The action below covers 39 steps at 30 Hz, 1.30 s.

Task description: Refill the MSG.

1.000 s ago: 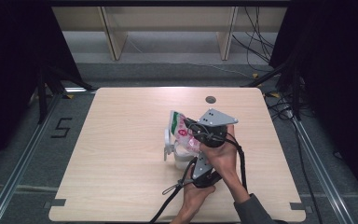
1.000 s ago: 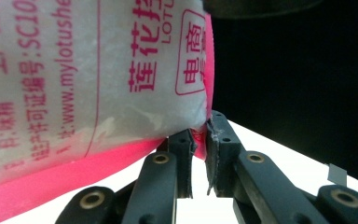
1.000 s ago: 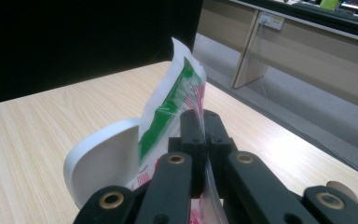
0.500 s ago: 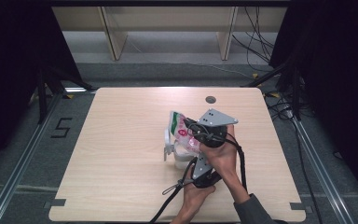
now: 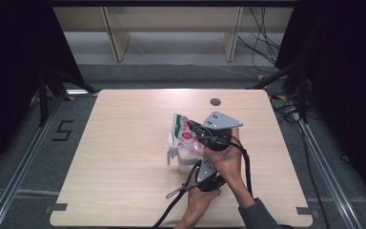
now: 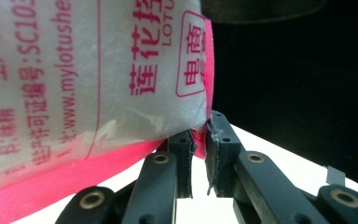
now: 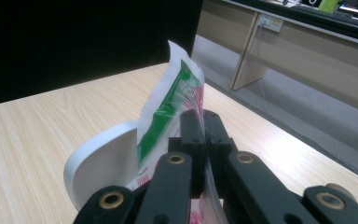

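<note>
Clearly both pairs of jaws were clamped on the same bag (image 5: pixel 185 136), a plastic pouch of white granules printed in pink and green. The left gripper (image 6: pixel 199 135) pinched the bag's pink sealed corner between its pads, the pads nearly meeting on the thin film, with the full body of the bag bulging just beside them. The right gripper (image 7: pixel 204 122) was closed flat on the bag's clear upper edge, the green-striped face rising past its tips. The bag itself hung partly inside a white jug (image 5: pixel 178 155), near the middle of the table (image 5: pixel 124 143), with the jug's handle sticking out on the bag's left side as the high view had it.

Judging from this, the step was tipping or tearing the bag over the jug. To do it well, each grip had to stay on the seams rather than on the filled part, and the bag's mouth had to stay above the jug's rim so nothing spilled onto the wood.

In the high view the right hand (image 5: pixel 226 160) sat beside the bag, its gripper pointing across toward the bag's top, while the left hand (image 5: pixel 198 205) came in below the bag, its gripper angled up toward the bag's underside.
</note>
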Each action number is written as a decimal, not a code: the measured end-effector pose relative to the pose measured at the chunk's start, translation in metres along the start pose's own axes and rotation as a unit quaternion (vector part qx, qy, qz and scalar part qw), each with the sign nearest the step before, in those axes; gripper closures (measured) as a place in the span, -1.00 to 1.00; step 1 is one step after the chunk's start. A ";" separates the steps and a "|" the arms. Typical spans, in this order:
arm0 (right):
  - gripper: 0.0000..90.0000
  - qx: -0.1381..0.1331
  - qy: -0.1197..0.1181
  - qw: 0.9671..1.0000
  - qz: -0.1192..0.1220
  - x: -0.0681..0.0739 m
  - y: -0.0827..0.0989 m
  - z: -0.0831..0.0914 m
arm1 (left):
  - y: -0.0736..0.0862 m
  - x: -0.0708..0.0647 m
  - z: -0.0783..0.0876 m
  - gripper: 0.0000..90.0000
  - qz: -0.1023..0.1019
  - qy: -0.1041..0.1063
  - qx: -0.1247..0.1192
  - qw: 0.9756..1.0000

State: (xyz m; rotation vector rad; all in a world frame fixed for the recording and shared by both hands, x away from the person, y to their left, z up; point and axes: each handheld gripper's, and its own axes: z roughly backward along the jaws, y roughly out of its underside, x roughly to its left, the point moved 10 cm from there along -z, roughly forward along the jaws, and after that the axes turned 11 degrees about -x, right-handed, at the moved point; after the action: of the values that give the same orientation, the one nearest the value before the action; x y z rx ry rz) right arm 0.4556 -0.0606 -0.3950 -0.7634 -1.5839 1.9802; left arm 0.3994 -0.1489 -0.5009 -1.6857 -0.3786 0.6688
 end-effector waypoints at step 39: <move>1.00 -0.002 0.002 1.000 0.013 -0.002 -0.003 -0.001 | 0.003 0.008 0.003 0.80 -0.020 -0.002 0.028 0.999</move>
State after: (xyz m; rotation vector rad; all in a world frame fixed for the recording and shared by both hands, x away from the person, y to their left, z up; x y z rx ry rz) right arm 0.4584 -0.0607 -0.3917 -0.7921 -1.5835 1.9933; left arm 0.4028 -0.1425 -0.5059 -1.6212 -0.3914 0.6476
